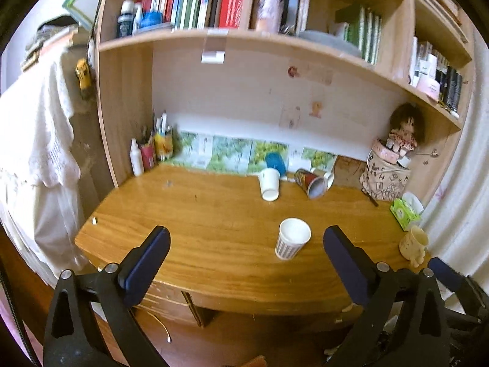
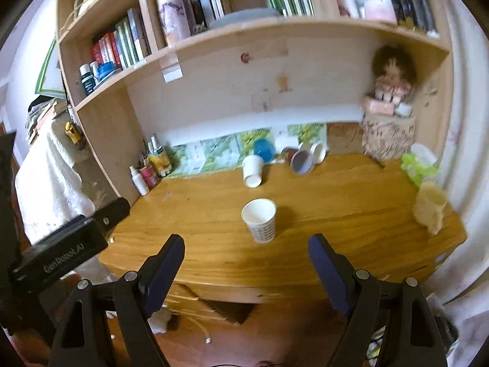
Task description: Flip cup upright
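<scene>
Your left tongs (image 1: 246, 253) hang spread wide apart over the near edge of the table (image 1: 195, 214), gripping nothing. Your right tongs (image 2: 246, 258) stand just as wide, also bare, above the same front edge.

The patterned paper cup (image 1: 292, 238) stands upright on the table with its mouth open toward you, its white inside showing. It sits ahead of both tongs and apart from them: in the left wrist view it lies between the two fingers but closer to the right one, and in the right wrist view the same cup (image 2: 259, 218) sits slightly left of centre, beyond the fingertips.

Further back, a plain white cup (image 1: 269, 183) lies on its side with its mouth facing you. Just to its right, a printed cup (image 1: 310, 182) lies tipped over too, and behind them a blue cup (image 1: 276, 162) rests against the back wall.

At the table's right edge a cream mug (image 1: 414, 243) stands near a green tissue pack (image 1: 403, 211). A doll (image 1: 403, 134) sits on a bag in the back right corner.
</scene>
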The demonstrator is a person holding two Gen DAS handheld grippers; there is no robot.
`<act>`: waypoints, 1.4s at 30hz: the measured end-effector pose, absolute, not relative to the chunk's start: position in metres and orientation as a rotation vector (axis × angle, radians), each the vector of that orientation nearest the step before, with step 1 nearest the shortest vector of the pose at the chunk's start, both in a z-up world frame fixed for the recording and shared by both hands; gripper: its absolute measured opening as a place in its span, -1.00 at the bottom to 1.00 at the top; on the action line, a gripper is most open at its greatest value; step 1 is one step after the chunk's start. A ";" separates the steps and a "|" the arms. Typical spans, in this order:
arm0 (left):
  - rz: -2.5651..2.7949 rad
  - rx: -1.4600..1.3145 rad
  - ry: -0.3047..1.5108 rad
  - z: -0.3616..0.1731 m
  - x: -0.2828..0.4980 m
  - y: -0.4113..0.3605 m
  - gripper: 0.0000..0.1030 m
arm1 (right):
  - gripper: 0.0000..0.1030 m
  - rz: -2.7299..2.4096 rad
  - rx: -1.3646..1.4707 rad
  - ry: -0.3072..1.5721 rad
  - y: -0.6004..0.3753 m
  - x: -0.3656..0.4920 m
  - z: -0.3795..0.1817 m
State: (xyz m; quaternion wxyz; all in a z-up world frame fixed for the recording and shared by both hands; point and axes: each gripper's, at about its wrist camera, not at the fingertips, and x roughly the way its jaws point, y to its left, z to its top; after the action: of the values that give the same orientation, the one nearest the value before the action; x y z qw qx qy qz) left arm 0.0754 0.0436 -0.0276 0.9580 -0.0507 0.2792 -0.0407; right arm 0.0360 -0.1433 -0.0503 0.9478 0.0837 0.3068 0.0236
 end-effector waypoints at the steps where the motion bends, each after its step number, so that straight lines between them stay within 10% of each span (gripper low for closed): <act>1: -0.071 -0.088 0.548 -0.026 0.072 0.040 0.99 | 0.63 0.046 0.157 0.600 -0.144 0.031 -0.048; 5: -0.051 -0.051 0.500 -0.020 0.063 0.028 0.99 | 0.99 0.042 0.117 0.539 -0.148 0.022 -0.041; 42: -0.026 -0.018 0.456 -0.017 0.061 0.005 0.99 | 0.99 -0.002 0.150 0.475 -0.186 0.017 -0.040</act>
State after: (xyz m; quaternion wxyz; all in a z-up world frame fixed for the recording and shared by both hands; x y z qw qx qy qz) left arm 0.0607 0.0050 -0.0166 0.9740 -0.0091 0.2260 -0.0126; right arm 0.0166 -0.1858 -0.0400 0.9691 0.0742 0.2351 -0.0009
